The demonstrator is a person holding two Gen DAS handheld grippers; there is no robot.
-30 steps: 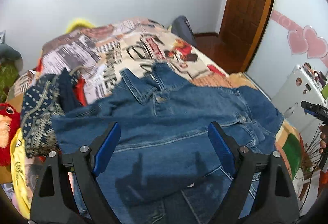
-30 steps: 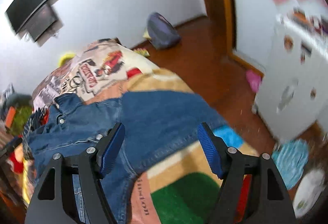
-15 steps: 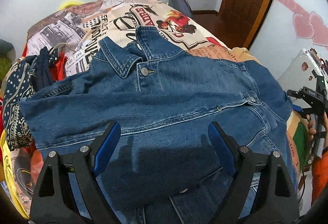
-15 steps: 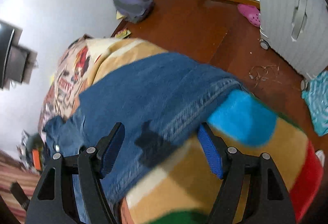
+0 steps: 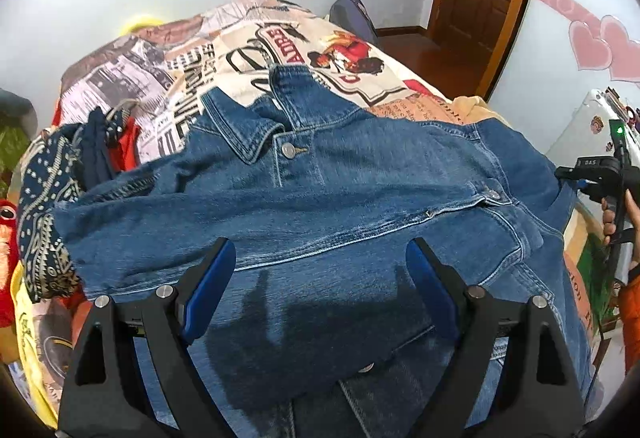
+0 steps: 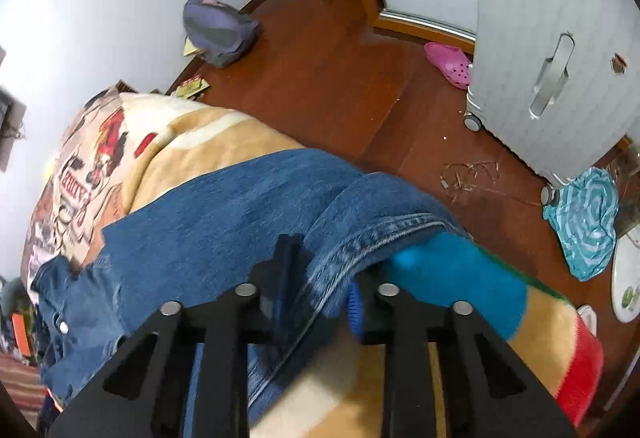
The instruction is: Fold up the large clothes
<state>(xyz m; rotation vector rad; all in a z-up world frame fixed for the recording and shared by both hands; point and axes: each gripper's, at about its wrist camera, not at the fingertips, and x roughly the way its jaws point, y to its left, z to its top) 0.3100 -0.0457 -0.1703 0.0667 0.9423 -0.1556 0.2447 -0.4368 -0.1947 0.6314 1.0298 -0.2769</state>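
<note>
A blue denim jacket (image 5: 340, 205) lies spread on the bed, collar toward the far wall. My left gripper (image 5: 320, 278) is open and empty, held just above the jacket's middle. In the right wrist view my right gripper (image 6: 320, 298) is shut on the jacket's sleeve edge (image 6: 360, 242) at the bed's side, with denim bunched between the blue pads. The jacket's body (image 6: 200, 238) stretches away to the left. The right gripper also shows at the right edge of the left wrist view (image 5: 600, 177).
The bed has a printed cover (image 5: 240, 49) and a colourful blanket (image 6: 460, 290). A pile of other clothes (image 5: 48, 197) lies left of the jacket. On the wooden floor are a white suitcase (image 6: 552, 37), a pink shoe (image 6: 448, 63), a purple bag (image 6: 218, 29) and a teal cloth (image 6: 588, 222).
My right gripper has dropped to the jacket's sleeve edge and shut on it. My left gripper has stayed open above the jacket, tilting back up a little.
</note>
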